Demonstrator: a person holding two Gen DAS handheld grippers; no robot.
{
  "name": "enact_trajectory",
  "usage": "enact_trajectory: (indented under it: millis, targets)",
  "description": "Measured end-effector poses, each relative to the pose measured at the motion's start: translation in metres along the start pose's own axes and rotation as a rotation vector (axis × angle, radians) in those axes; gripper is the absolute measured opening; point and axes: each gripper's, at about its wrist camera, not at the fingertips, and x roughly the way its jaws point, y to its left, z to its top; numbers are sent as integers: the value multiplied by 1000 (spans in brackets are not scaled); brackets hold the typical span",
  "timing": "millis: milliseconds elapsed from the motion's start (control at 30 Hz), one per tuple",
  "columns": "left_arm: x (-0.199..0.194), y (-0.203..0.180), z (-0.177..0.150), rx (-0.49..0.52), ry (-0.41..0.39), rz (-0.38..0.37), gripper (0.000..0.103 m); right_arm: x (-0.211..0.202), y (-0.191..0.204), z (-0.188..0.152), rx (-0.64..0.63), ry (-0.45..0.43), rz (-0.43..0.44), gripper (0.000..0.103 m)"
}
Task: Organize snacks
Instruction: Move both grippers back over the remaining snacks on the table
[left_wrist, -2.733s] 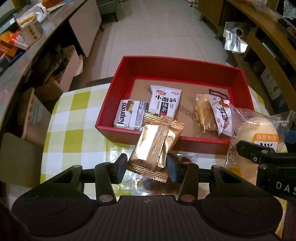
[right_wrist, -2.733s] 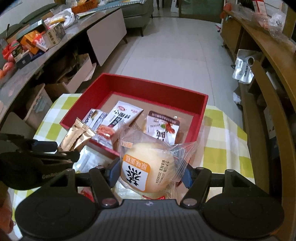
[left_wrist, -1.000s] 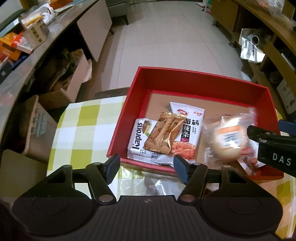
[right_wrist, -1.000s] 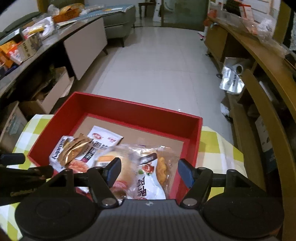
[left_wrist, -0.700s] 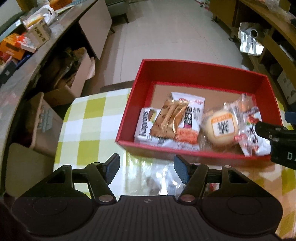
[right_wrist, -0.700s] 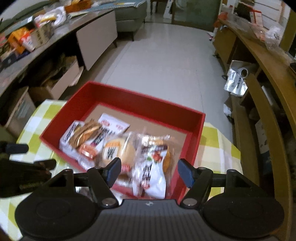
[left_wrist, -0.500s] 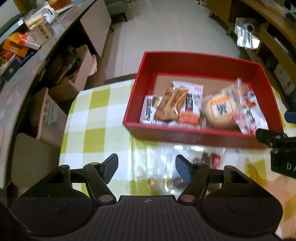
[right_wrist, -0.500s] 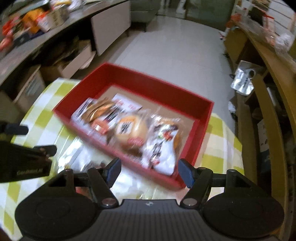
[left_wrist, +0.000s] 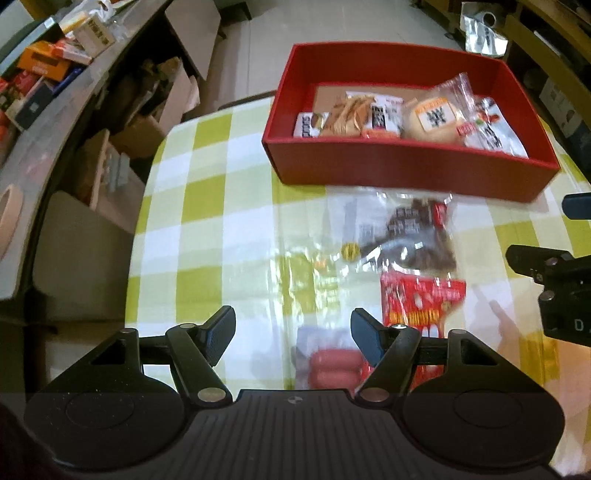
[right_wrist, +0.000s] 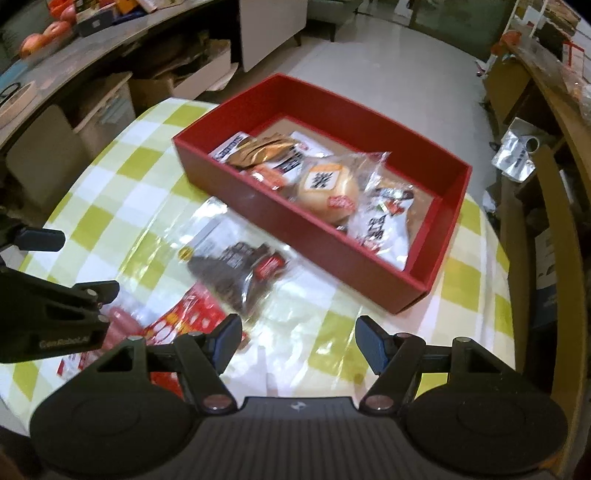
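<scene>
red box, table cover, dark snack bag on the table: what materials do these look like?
Red box: looks like matte paperboard; a plain brown cardboard floor shows inside.
Table cover: green-and-white check, probably under clear plastic film; bright wrinkled glare runs across it.
Dark snack bag: clear glossy plastic wrapper with a printed label; the dark contents show through.
</scene>
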Motion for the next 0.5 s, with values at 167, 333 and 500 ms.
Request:
enact_trajectory:
  millis: [167, 333, 500]
  targets:
    - [-1, 1, -17, 7, 23, -9, 75, 0, 17, -15, -36, 29, 21, 74]
    - [2, 2, -35, 20, 52, -17, 75, 2, 27, -26, -68, 63, 32, 74]
    - [6, 4, -50, 26, 84, -57, 75, 1, 27, -29, -62, 63, 38, 74]
